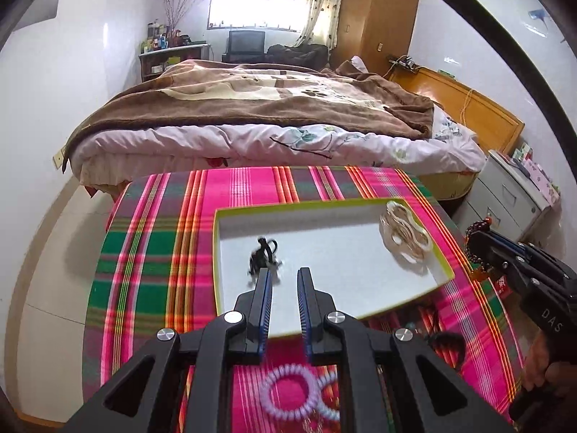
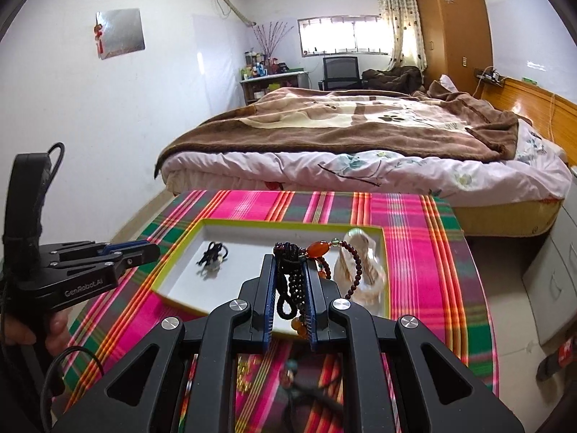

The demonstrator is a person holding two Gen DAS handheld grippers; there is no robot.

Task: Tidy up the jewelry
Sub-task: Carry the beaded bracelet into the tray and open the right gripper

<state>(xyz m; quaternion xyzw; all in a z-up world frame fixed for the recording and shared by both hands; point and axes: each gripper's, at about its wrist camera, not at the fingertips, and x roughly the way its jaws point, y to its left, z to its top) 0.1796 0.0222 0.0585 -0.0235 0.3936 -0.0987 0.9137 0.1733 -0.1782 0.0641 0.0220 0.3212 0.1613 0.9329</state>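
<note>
The right gripper is seen with its jaws closed down on a dark beaded bracelet, the strand bunched between the pads while a loop of small maroon beads and an orange stone dangle free to the right. It is held above the near edge of the shallow tray, the white one with the yellow-green rim, set on the plaid tabletop. Already lying inside the tray are a black hair tie at the left and a pale coiled bangle in the far right corner. The left gripper is carried empty, its jaws drawn almost together with only a narrow gap and nothing between them, just over the tray's near side. Below it, on the cloth, a lilac spiral hair coil is waiting. The bracelet is judged light and limp: no stiffness can be counted on, so it will sag, swing and pool wherever it is let go, and the loose loop could snag on the tray rim. A hold on the gathered knot of cord is reckoned safest. The spiral coil looks springy and soft, best pinched across one side of its ring.
</note>
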